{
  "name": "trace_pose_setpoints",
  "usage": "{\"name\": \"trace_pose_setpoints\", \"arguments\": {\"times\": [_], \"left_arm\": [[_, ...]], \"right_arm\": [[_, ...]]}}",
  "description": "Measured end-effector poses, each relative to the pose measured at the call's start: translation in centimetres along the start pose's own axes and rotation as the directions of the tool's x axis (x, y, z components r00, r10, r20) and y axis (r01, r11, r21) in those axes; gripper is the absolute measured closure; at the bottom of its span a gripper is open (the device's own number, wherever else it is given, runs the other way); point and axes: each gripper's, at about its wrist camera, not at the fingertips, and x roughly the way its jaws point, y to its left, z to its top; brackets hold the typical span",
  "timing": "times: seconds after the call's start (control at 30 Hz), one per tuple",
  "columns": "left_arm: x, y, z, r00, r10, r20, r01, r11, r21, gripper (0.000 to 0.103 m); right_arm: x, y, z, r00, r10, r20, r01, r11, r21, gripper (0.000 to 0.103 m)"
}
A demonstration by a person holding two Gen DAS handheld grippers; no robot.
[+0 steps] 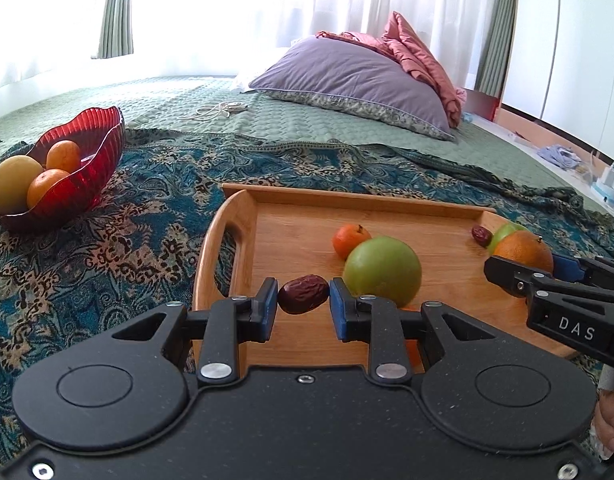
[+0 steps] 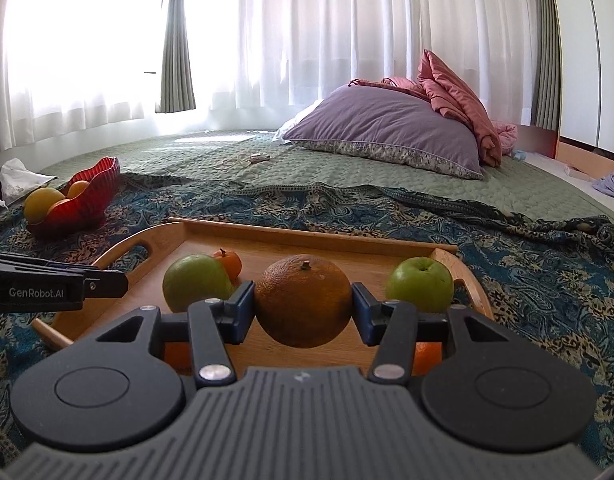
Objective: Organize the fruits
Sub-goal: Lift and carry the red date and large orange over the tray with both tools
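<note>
On a bed covered with a blue patterned throw sits a wooden tray with handle slots at its ends. Over the tray's near left part, the left gripper has its jaws clenched on a wrinkled dark red date, pinched at both ends between the blue pads. Just beyond the date, a large green apple rests on the tray floor, with a small tangerine touching its far side. Toward the tray's right end, the right gripper has its jaws grasping a big brownish orange, squeezed on both sides. Beside that orange, at the tray's right rim, stands a second green apple, and in the left wrist view a second date lies near the far right corner. Orange fruit also shows under both grippers' bodies, mostly hidden.

Well apart to the left on the throw stands a red ribbed glass bowl. It holds a yellow fruit at its near end and two oranges behind it. Farther back on the bed lies a purple pillow with a pink quilt bunched behind it.
</note>
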Motion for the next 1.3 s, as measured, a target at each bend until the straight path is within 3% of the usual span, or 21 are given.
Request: {"name": "trace_pose_setpoints", "arguments": {"times": [0.6,1.3], "left_arm": [[4.2,1.5,0.7,0.998,0.045,-0.038,-0.047,0.997,-0.065,0.077],[5.6,0.6,0.3,0.997,0.063,-0.049,-0.063,0.998,-0.013,0.076]], "right_arm": [[4.5,-1.4,-0.1,0.994,-0.068,-0.087,0.071,0.997,0.032,0.049],[6.2,-1.2,-0.8,0.989,-0.083,-0.121,0.088,0.995,0.036,0.048]]}}
